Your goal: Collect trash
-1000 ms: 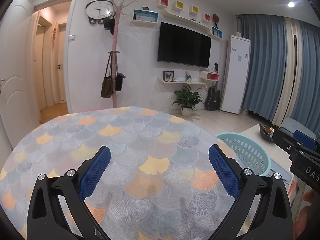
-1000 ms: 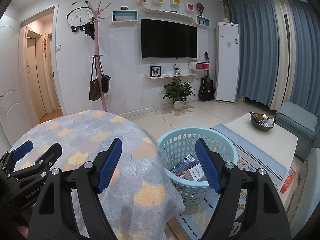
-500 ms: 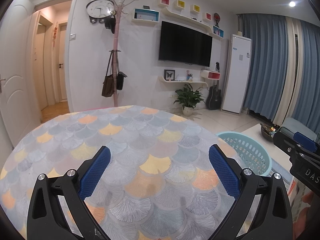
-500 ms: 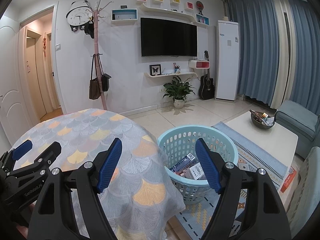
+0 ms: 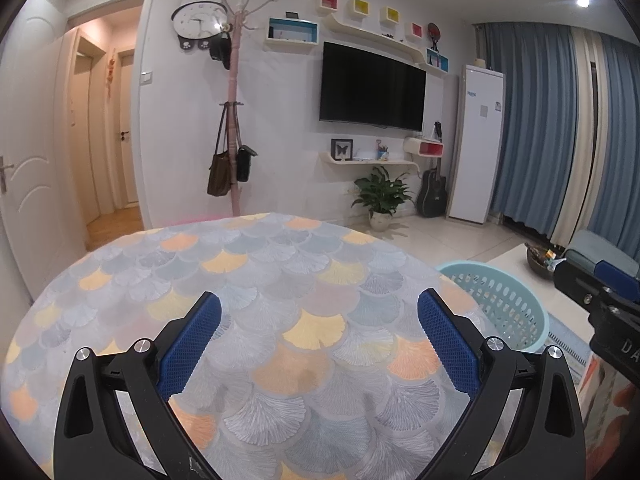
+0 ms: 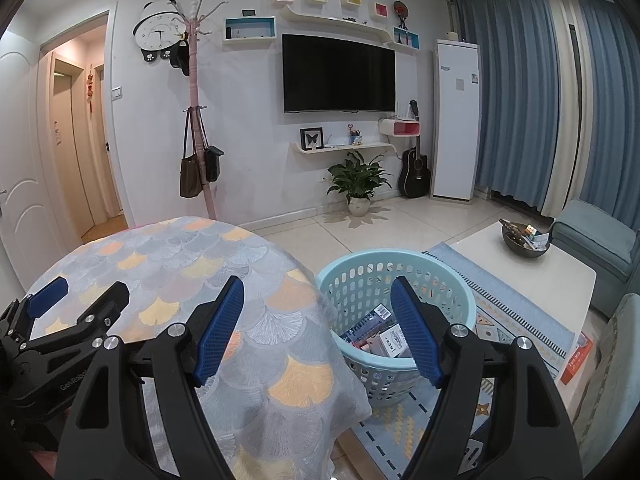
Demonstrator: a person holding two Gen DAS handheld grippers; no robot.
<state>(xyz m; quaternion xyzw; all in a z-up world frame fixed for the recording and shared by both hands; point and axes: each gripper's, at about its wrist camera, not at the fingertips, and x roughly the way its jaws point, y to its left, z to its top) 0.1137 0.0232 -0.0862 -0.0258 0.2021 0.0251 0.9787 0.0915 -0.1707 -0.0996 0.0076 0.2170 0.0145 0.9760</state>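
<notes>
L gripper (image 5: 319, 344) hangs over the round table (image 5: 256, 264), fingers spread wide w/ nothing between the blue pads (image 5: 188, 346); only the scale-pattern cloth shows in the gap. From the R wrist view the same gripper sits at 9 o'clock, low over the tabletop.

R gripper (image 6: 318, 326) is also spread wide and empty, held off the table edge toward the basket (image 6: 460, 300). Its L pad lies over the drooping tablecloth, its R pad over the basket opening.

The light-blue perforated basket stands on the floor just beside the table, at 3 o'clock in the L wrist view and abt 5 o'clock from centre in the R one. Trash (image 6: 376, 334) lies in its bottom: a few small boxes and packets, one w/ a barcode; the rest is partly hidden behind the R pad.

A patterned rug (image 6: 516, 320) lies under the basket. At 3 o'clock in the R view a white coffee table (image 6: 532, 276) carries a dark bowl (image 6: 524, 244) of small items. Back wall at 12 o'clock: TV (image 6: 338, 74), potted plant (image 6: 358, 180) below it, coat stand (image 6: 196, 120) w/ bags at 10 o'clock.
</notes>
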